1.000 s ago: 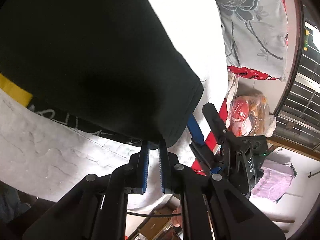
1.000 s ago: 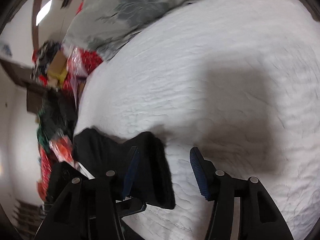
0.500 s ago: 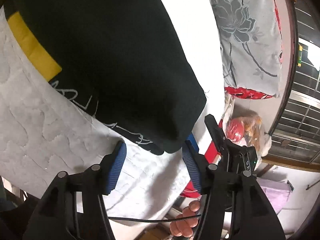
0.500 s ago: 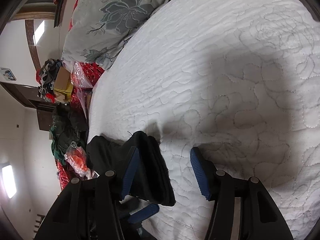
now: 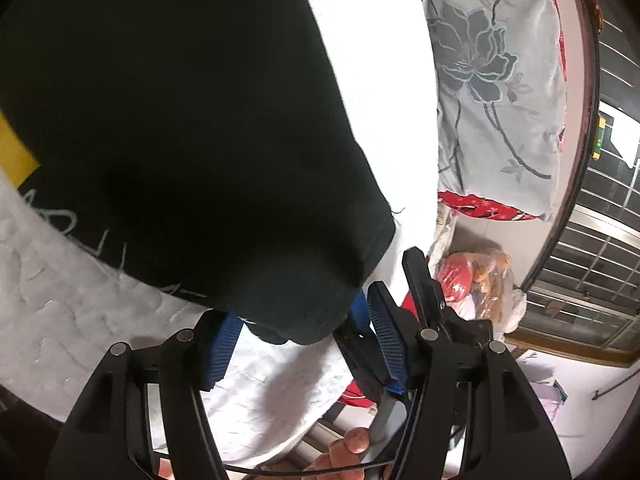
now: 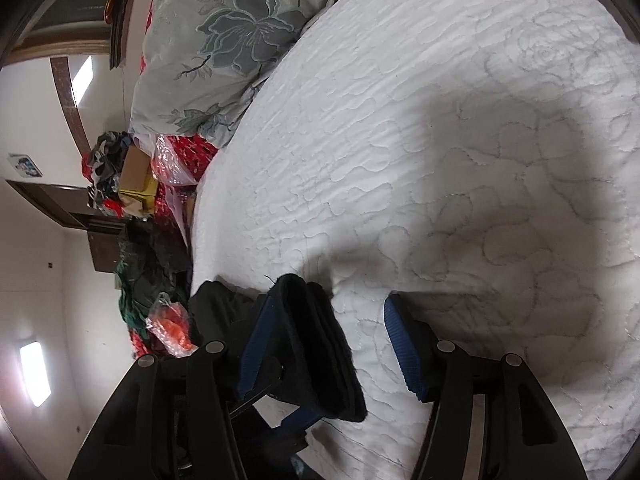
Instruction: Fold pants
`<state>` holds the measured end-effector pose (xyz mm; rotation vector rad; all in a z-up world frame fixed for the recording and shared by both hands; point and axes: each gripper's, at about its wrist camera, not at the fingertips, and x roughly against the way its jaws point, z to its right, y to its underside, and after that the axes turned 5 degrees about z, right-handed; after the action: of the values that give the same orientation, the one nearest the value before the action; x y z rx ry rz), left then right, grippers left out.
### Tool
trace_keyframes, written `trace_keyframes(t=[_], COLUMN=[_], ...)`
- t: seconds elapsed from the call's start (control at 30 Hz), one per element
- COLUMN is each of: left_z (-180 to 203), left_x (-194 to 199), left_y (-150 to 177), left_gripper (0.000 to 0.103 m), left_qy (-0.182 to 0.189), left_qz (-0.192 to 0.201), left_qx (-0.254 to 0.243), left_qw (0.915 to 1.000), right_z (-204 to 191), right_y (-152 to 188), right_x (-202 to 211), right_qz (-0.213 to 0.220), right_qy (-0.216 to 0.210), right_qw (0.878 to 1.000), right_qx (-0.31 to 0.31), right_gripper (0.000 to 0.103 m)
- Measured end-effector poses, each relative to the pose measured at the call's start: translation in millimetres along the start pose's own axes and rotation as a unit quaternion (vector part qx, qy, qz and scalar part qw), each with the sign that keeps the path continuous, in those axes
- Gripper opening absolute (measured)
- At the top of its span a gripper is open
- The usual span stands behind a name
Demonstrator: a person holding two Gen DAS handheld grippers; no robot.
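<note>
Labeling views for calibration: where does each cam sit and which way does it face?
Left wrist: on the left gripper, facing along its open fingers at the folded black pants on the white quilted bed; the right gripper and the person's fingertips show.
Right wrist: on the right gripper, facing across the bed toward the floral pillow; its open fingers straddle the pants' edge.
Shared: pants, bed, pillow.
</note>
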<state>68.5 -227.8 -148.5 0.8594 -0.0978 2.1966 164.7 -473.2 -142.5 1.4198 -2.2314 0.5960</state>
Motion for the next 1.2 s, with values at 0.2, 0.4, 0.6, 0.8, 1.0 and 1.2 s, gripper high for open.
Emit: trace_keyframes(t=[0.2,0.4,0.6,0.8,1.0,1.2], left_z=[-1,6,7,6,18,26], left_x=[3,2,-5,-9,7,34], left_y=[2,-2,-11,-23,-23,-33], left_gripper=[0.059,0.055,0.023,0.014,0.013,0.011], left_qy=[0.007,0.009,-0.02,-0.028,-0.008,0.024], left_qz=[-0.004,-0.009,-0.028,-0.087,-0.116,-0.12], left_qx=[-0.021,-0.045,-0.084,-0.087,-0.104,-0.108], left_qw=[0.9997,0.9989,0.9959,0.992,0.9878,0.9867], right_z=[1,-18,-22,-29,-42,-69], right_y=[-11,-16,-17,-8,2,16], right_x=[-21,-50,-53,-40,-27,-17], right_qz=[-0.03,-0.086,-0.074,-0.038,-0.005,0.021], right_qy=[-0.044,-0.043,0.001,0.011,0.022,0.029], right_qw=[0.998,0.995,0.997,0.999,1.0,0.999], right_qx=[-0.021,0.009,0.023,0.027,0.019,0.024], right_gripper=[0.065,0.062,0.023,0.021,0.019,0.016])
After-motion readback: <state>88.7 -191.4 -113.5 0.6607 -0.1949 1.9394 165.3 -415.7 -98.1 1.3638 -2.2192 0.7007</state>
